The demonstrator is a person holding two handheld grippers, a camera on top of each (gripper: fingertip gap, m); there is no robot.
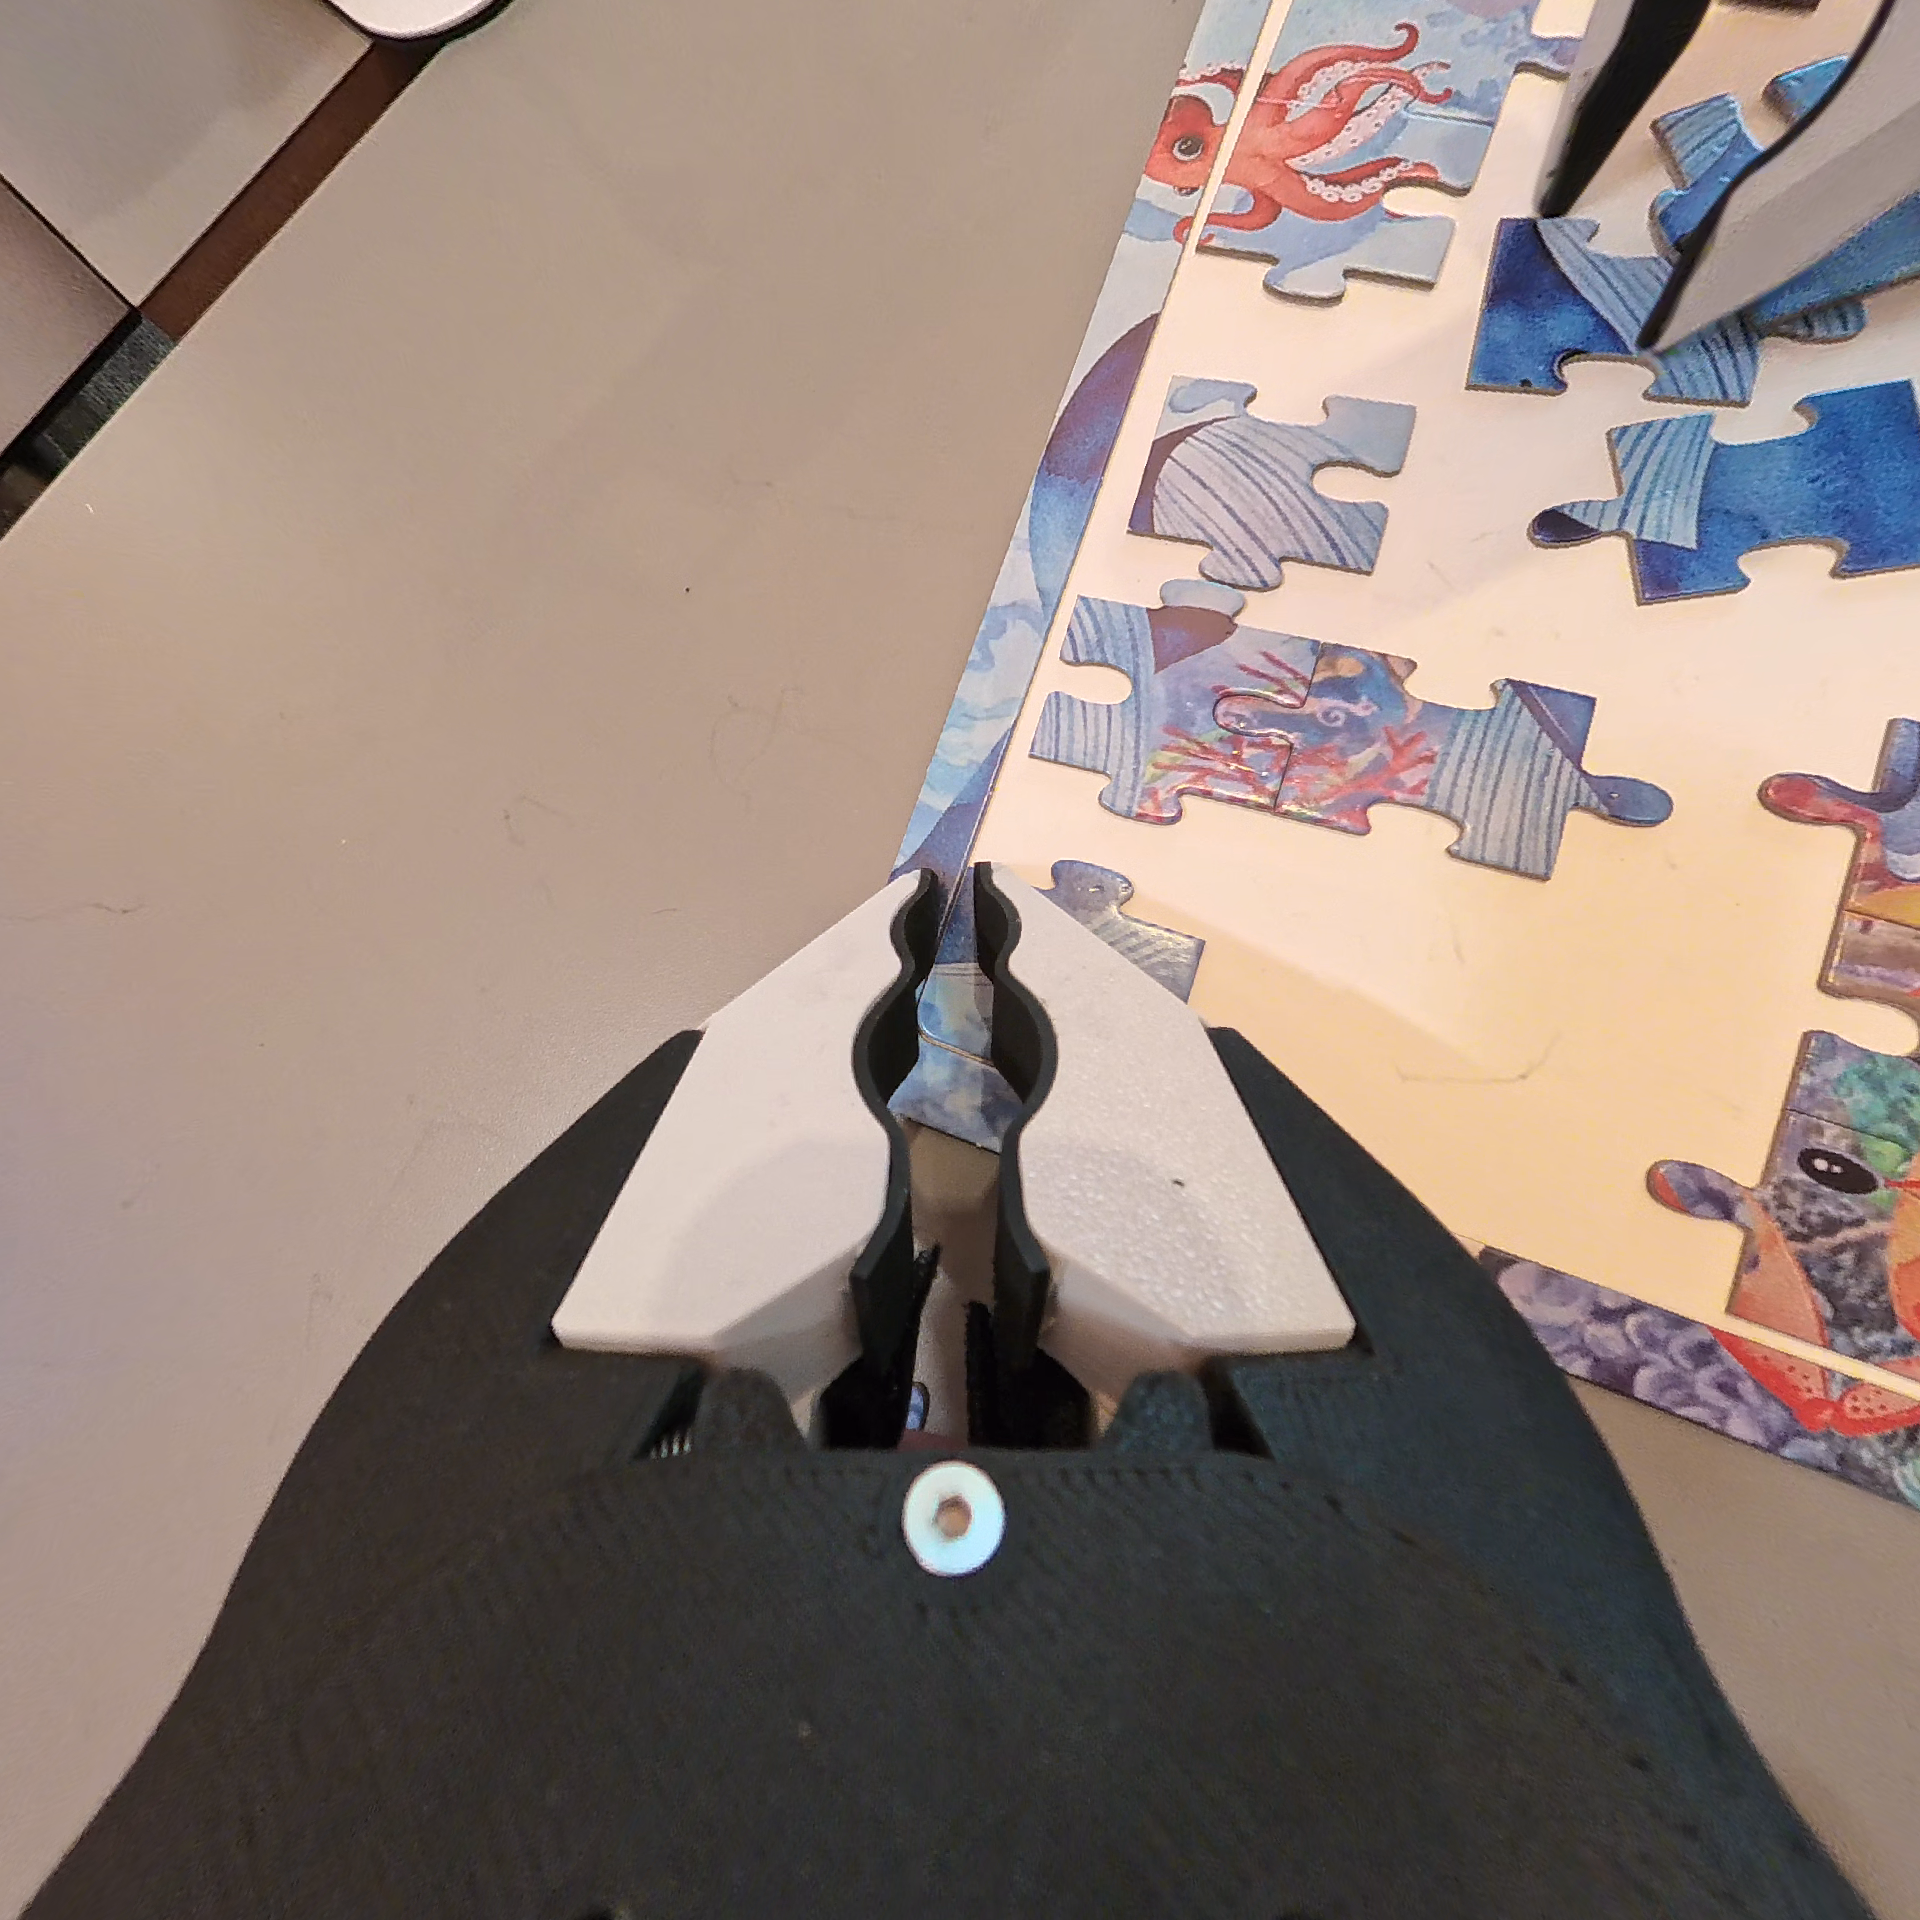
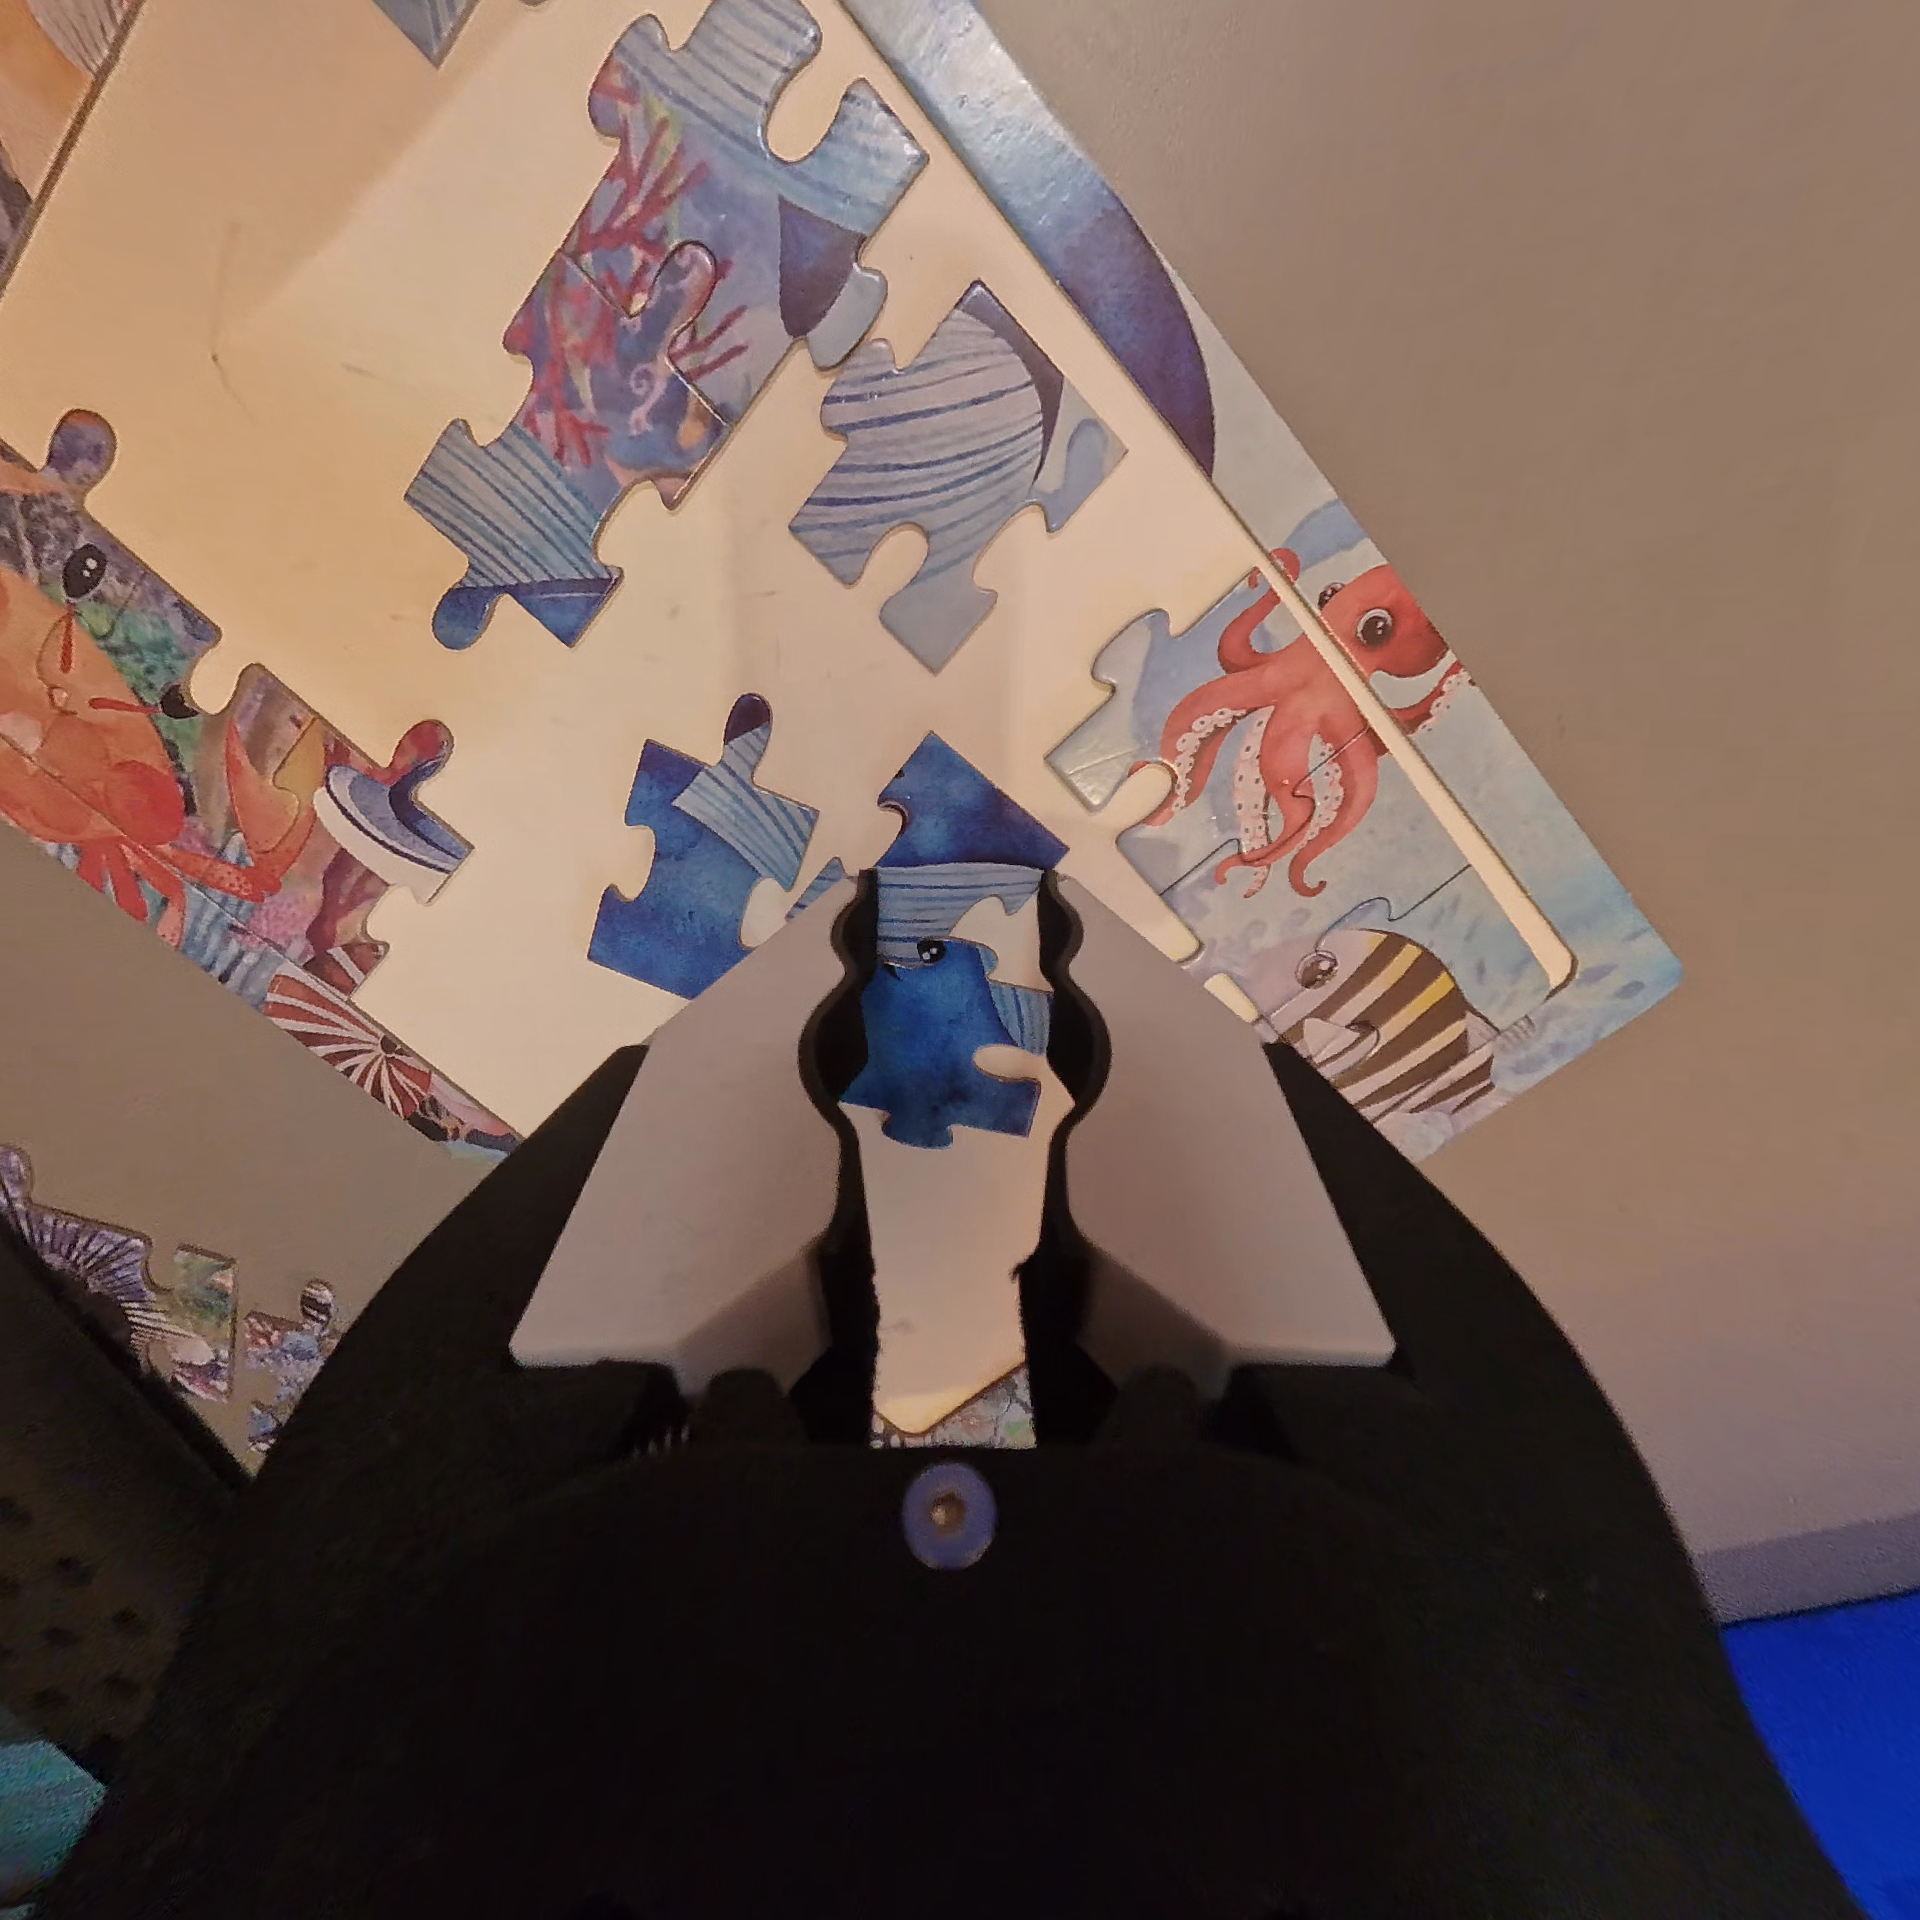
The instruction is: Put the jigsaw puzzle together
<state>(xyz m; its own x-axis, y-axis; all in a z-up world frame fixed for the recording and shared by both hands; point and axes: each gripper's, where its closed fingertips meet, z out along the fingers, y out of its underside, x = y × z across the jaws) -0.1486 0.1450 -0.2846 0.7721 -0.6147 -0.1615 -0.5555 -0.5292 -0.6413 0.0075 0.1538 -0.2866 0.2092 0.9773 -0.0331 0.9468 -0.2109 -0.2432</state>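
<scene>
Your right gripper (image 2: 956, 894) has its jaws parted, straddling a dark blue piece (image 2: 940, 1049) that lies flat on the tray (image 2: 312, 312) — the pads look apart from its edges, so you are not gripping it yet. Just past the tips sits a second blue piece (image 2: 971, 821), and to their left a third (image 2: 707, 873), all loose. Farther right of the jaws, the octopus pieces (image 2: 1278, 727) are already seated against the frame.

Your left gripper (image 1: 954, 883) has its jaws nearly closed with a thin gap, hovering at the tray's edge (image 1: 987, 727); whether it pins that edge I cannot tell.

You seem to be at the pick-up step for the whale's body. Next, close squarely on the piece between the right jaws, lift it — then turn it so its knobs meet a neighbour's sockets.
</scene>
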